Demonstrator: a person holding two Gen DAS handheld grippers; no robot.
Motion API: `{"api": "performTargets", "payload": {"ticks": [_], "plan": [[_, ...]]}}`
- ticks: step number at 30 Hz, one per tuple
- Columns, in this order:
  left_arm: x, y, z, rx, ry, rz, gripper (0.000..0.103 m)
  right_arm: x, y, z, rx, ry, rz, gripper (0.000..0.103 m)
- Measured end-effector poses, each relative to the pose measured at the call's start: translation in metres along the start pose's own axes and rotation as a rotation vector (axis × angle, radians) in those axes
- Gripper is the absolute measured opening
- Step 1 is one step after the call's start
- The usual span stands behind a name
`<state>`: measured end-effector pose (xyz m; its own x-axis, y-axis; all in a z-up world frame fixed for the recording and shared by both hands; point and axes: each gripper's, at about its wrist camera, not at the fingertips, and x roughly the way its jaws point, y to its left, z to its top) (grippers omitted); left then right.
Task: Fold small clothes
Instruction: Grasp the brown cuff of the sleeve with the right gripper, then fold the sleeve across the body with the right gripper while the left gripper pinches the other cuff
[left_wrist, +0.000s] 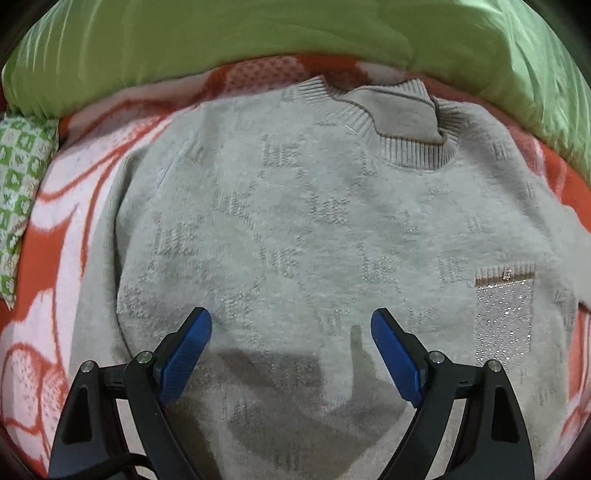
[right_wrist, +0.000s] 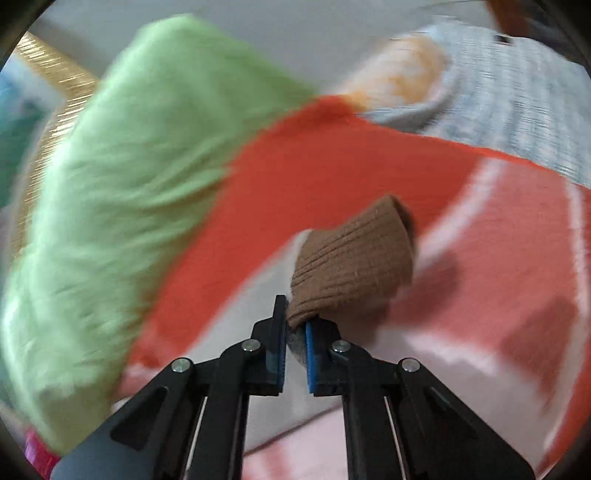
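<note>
A pale grey knitted sweater (left_wrist: 295, 221) lies flat, front up, on an orange and white patterned blanket (left_wrist: 66, 229). Its ribbed neck (left_wrist: 399, 122) points away from me and a sparkly chest pocket (left_wrist: 504, 317) shows at the right. My left gripper (left_wrist: 291, 325) hovers over the sweater's lower body, jaws wide apart with nothing between them. In the right wrist view my right gripper (right_wrist: 295, 321) is shut on the brown ribbed cuff (right_wrist: 351, 262) of a sleeve, which sticks out past the fingertips above the blanket (right_wrist: 332, 166).
A light green quilt (left_wrist: 295, 33) is bunched along the far edge of the blanket, also seen at the left of the right wrist view as green quilt (right_wrist: 122, 177). A green and white checked cloth (left_wrist: 22, 177) lies at the left. A grey knitted item (right_wrist: 509, 99) sits far right.
</note>
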<state>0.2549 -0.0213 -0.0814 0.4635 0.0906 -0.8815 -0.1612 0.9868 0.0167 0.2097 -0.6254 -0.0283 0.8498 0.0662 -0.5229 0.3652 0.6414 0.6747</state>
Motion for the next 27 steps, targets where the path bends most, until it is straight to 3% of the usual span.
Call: {"api": "performTargets", "payload": {"ticks": [3, 6, 10, 16, 19, 22, 24, 27], "plan": [[-0.011, 0.01, -0.004, -0.015, -0.014, -0.027, 0.089, -0.011, 0.065, -0.028, -0.089, 0.065, 0.177, 0.009], [-0.023, 0.022, -0.011, -0.021, -0.026, -0.058, 0.089, -0.005, 0.141, -0.075, -0.193, 0.183, 0.349, 0.009], [-0.035, 0.043, -0.022, -0.044, -0.031, -0.096, 0.09, 0.029, 0.231, -0.16, -0.313, 0.407, 0.514, 0.009], [-0.04, 0.063, -0.033, -0.074, -0.023, -0.155, 0.09, 0.088, 0.303, -0.281, -0.43, 0.72, 0.574, 0.013], [-0.036, 0.064, -0.028, -0.082, -0.012, -0.181, 0.09, 0.103, 0.308, -0.328, -0.516, 0.863, 0.499, 0.022], [-0.027, 0.058, -0.021, -0.084, 0.012, -0.208, 0.09, 0.104, 0.289, -0.33, -0.48, 0.867, 0.459, 0.03], [-0.019, 0.052, -0.016, -0.084, 0.023, -0.216, 0.09, 0.1, 0.273, -0.317, -0.434, 0.834, 0.44, 0.055], [-0.014, 0.041, -0.004, -0.062, 0.012, -0.198, 0.09, 0.088, 0.251, -0.28, -0.402, 0.759, 0.422, 0.057]]}}
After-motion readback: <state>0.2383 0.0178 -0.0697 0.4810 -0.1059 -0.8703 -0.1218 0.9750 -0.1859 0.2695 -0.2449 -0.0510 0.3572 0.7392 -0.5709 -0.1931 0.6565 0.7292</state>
